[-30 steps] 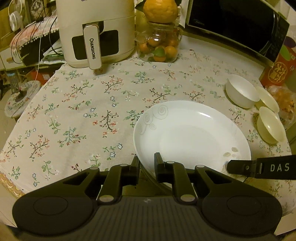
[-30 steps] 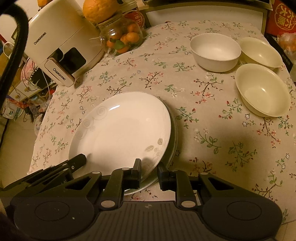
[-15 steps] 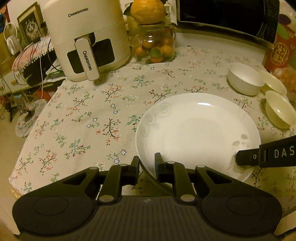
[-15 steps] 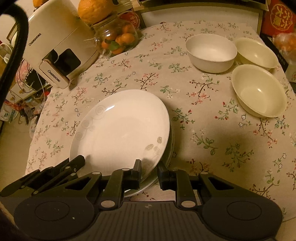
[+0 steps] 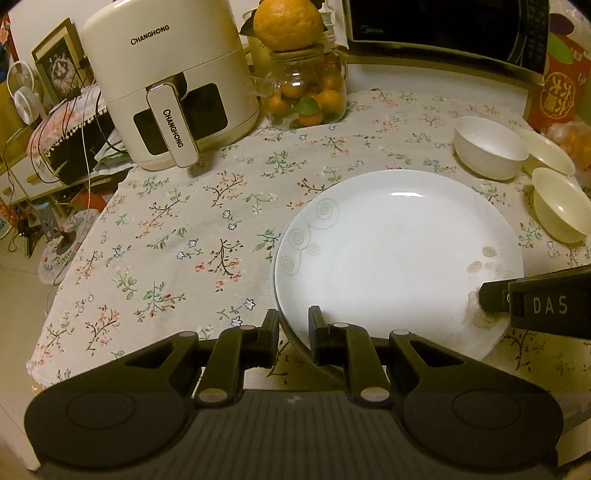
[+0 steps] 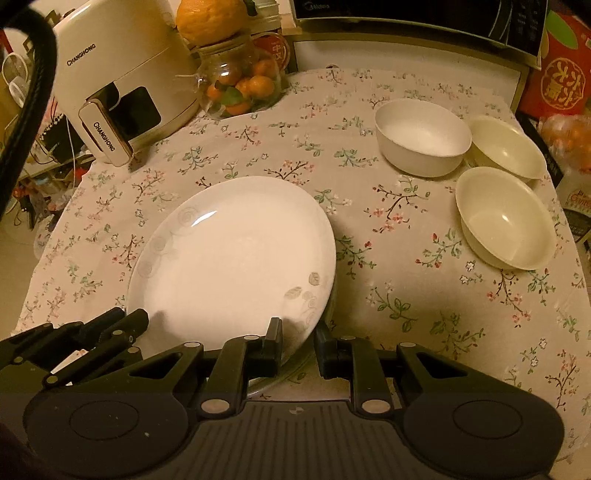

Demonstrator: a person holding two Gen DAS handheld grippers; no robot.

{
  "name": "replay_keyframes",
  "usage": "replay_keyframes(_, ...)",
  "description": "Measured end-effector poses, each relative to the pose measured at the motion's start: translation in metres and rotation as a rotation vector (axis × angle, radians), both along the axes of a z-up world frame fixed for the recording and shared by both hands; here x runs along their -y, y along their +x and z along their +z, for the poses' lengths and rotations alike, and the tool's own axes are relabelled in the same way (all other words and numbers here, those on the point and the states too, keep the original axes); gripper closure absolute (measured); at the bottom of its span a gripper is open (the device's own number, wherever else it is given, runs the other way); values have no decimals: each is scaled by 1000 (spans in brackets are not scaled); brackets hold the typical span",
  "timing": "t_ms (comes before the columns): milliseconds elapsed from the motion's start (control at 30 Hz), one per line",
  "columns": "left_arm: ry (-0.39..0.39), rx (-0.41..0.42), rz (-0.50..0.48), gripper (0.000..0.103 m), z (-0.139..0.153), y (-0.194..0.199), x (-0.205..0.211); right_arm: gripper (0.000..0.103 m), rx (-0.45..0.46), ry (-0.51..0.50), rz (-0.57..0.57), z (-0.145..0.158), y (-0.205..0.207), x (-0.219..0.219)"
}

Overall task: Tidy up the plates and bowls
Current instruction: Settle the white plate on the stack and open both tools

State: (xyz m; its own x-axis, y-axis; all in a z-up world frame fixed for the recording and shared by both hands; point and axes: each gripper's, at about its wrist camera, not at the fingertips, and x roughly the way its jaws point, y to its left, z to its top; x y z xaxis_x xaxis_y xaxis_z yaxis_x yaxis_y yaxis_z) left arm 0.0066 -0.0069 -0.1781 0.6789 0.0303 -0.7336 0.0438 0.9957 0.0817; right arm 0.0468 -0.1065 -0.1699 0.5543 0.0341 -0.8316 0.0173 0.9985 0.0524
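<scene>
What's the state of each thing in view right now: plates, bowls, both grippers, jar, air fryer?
left gripper: shut on the plate rim.
right gripper: shut on the plate rim.
top plate: empty, gripped at two spots on its near edge.
lower plate: under the top plate, only an edge visible.
white bowl: upright, empty.
two cream bowls: upright, empty, not stacked.
glass jar: holds small oranges, large orange on top.
air fryer: drawer closed.

Lower plate (image 6: 328, 310) mostly hidden under top plate (image 6: 236, 254); microwave (image 5: 443, 26) cropped.
</scene>
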Motion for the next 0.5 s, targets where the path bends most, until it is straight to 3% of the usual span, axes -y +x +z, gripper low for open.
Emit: replay_keyframes(500,-32,-10,10,89,1,2,-5,84,2,-49,-9,-11,2,-3)
